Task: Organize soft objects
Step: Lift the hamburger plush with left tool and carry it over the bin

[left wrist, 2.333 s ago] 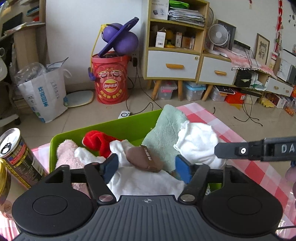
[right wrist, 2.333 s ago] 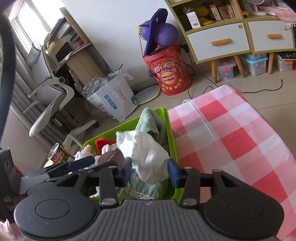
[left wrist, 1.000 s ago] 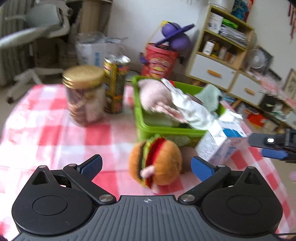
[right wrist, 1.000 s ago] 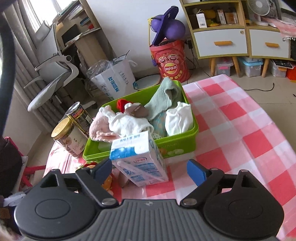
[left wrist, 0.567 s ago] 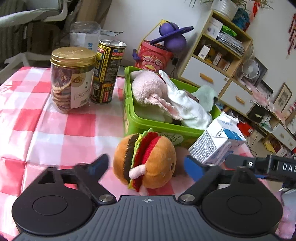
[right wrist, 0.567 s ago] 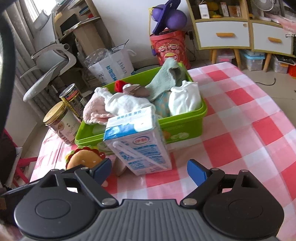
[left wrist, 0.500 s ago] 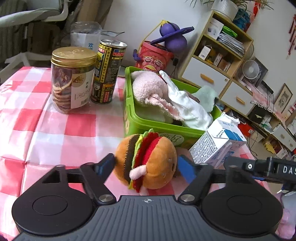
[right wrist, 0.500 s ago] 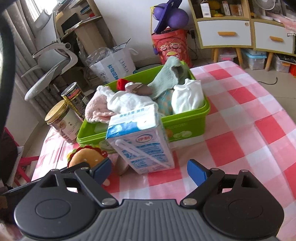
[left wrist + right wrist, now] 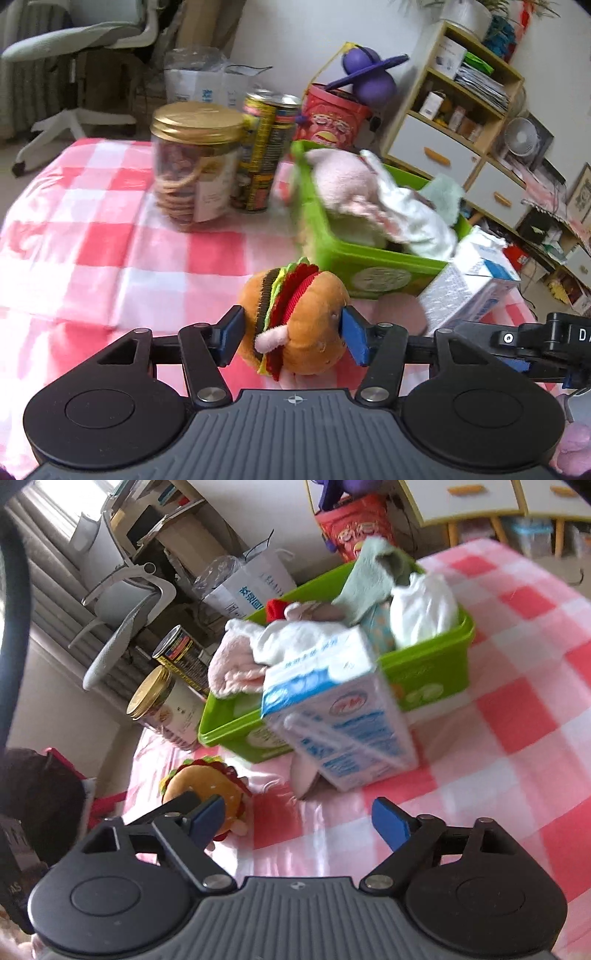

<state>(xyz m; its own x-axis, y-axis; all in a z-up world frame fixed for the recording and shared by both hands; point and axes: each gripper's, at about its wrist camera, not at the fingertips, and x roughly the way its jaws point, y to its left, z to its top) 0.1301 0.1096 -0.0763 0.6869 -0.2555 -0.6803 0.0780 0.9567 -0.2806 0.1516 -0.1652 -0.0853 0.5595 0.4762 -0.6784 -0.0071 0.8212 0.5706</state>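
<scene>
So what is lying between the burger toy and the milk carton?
A flat pinkish-brown soft piece lies on the cloth between the burger toy and the milk carton, seen best in the left wrist view.

The blue-and-white milk carton [image 9: 340, 716] hides most of a flat pinkish-brown object [image 9: 304, 775]; motion blur makes the carton's print and the clear cookie jar's [image 9: 195, 166] label unreadable.

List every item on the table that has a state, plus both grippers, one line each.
left gripper: jaws closing around the burger plush, pads at its sides
right gripper: jaws closing, nothing between them
burger plush: on its side on the tablecloth, outside the bin
green bin: open-topped, heaped with soft items
milk carton: tilted, leaning by the bin
cookie jar: upright, gold lid on
can: upright
</scene>
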